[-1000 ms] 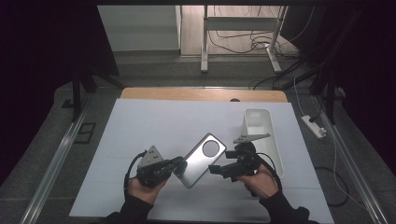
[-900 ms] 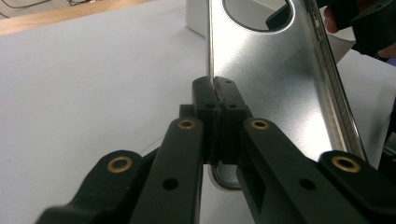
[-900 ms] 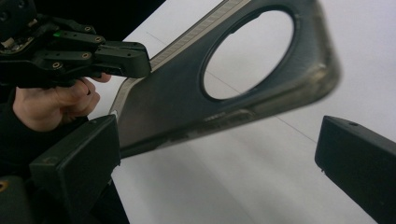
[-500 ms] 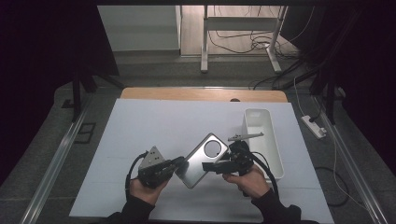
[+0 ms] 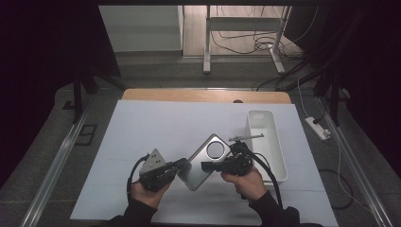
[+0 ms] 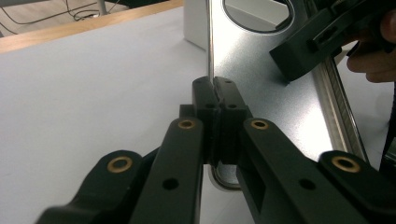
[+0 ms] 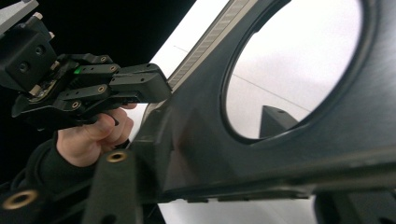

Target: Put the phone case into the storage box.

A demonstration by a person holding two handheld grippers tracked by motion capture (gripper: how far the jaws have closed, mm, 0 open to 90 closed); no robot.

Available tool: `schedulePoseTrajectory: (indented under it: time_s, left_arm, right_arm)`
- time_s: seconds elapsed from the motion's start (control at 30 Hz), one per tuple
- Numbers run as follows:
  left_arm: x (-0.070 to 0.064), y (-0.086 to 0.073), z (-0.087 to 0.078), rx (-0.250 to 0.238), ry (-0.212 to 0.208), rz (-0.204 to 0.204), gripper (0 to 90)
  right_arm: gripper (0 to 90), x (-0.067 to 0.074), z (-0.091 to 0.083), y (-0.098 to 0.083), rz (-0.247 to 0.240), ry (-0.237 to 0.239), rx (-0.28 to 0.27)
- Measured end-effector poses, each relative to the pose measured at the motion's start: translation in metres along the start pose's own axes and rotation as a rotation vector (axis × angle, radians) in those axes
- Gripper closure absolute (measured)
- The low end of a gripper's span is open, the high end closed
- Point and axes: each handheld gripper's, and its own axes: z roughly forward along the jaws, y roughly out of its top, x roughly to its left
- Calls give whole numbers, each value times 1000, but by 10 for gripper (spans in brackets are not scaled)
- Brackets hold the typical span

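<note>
The room around me is dark, with cables on the floor beyond a white desk (image 5: 142,137) that has a wooden strip along its far edge. On it, just to the right of my right hand-held gripper (image 5: 208,166), stands a long white bin (image 5: 279,156) with a thin metal tool lying across its near-left rim.

Between my two hands I hold a metal plate (image 5: 201,163) with a round hole in it, tilted up off the desk. My left hand-held gripper (image 5: 182,163) has its jaws pinched tight on the plate's near edge; in the left gripper view the thin edge (image 6: 209,42) rises straight out from between them. My right hand-held gripper reaches in from the other side, and its jaws stand on either face of the plate (image 7: 299,154), but I cannot tell whether they clamp it.

I judge the pickup done and the plate shared between both hands. What is left is carrying it, perhaps toward the bin, and setting it down.
</note>
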Motion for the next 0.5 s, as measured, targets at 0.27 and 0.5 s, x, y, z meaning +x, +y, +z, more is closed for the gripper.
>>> schedulePoseTrajectory:
  time_s: [0.27, 0.5]
  left_arm:
    - [0, -1, 2, 6, -11, 8, 893]
    - [2, -2, 2, 19, -42, 9, 887]
  right_arm:
    - [665, -1, 1, 0, 31, 46, 1]
    - [781, -3, 1, -1, 83, 98, -14]
